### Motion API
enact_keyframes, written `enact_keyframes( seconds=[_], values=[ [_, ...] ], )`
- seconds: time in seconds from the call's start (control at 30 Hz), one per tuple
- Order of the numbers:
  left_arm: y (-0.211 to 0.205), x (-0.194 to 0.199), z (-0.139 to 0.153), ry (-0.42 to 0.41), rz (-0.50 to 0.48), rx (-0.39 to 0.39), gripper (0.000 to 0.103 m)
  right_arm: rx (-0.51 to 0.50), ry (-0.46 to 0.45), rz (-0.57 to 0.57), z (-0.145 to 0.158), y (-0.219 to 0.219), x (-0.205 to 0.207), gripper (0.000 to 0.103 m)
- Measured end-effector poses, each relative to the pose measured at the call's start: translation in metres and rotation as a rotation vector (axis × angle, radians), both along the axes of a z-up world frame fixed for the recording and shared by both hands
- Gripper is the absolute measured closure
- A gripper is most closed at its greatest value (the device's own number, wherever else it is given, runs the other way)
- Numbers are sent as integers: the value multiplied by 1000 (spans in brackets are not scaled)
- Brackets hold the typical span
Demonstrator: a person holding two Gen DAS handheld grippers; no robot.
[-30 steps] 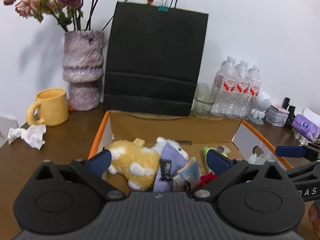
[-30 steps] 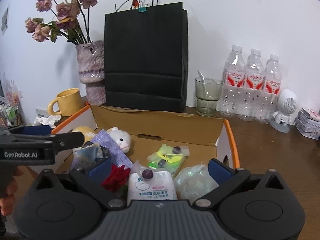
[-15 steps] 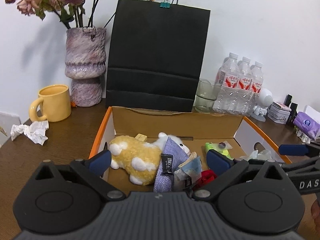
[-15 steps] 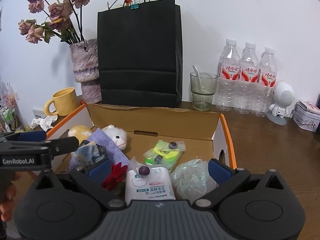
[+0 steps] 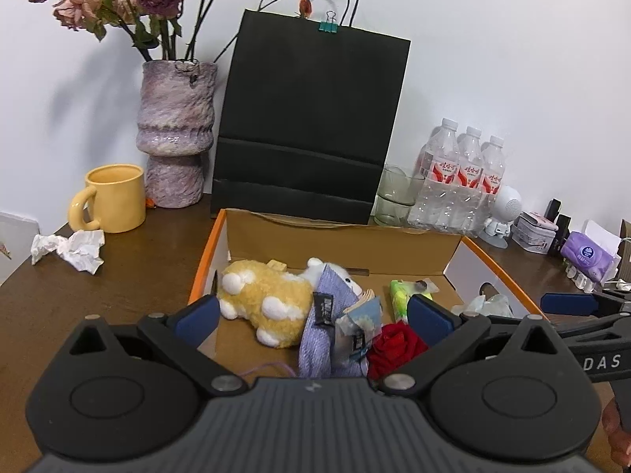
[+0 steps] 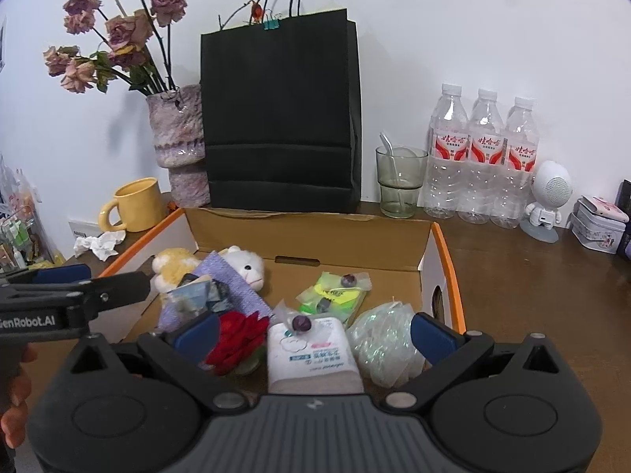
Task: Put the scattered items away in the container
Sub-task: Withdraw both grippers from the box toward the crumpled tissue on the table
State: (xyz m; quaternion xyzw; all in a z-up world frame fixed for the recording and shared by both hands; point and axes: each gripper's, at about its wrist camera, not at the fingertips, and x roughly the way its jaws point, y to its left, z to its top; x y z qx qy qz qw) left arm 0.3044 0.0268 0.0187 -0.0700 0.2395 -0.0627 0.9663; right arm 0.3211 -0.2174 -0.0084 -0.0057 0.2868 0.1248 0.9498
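An open cardboard box (image 5: 339, 236) (image 6: 307, 232) with orange edges holds a yellow plush toy (image 5: 264, 295) (image 6: 173, 266), a purple cloth pouch (image 5: 327, 323) (image 6: 236, 287), a red fabric rose (image 5: 394, 345) (image 6: 236, 335), a green packet (image 6: 335, 293), a tissue pack (image 6: 311, 351) and a crinkled clear bag (image 6: 384, 339). My left gripper (image 5: 311, 315) hovers open over the box's near left side with nothing between its fingers. Over the near right side my right gripper (image 6: 313, 331) is open too, empty above the tissue pack.
Behind the box stand a black paper bag (image 5: 311, 126), a purple vase (image 5: 175, 134) of dried roses, a yellow mug (image 5: 114, 199), a glass (image 6: 400, 181) and water bottles (image 6: 483, 157). Crumpled paper (image 5: 69, 248) lies left on the brown table. Small tins and a tissue packet (image 5: 587, 254) sit right.
Both grippers have pulled back and risen a little from the box, so more of its contents and the wall behind show. Both stay open and empty.
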Motion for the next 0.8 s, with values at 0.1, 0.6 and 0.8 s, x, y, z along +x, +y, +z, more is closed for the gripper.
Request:
enact_keyframes(
  seconds=[0.1,0.6,0.8],
  values=[
    [4,-8,0,8,8,-11,0,3,-3,1,2,2,-11,0],
    [10,-66,12,-13,4,10,0,6,-1,-5,6,6,-71,0],
    [17,-88,7,13,10,13,0,-8,6,-14,1,2,-99,0]
  ],
)
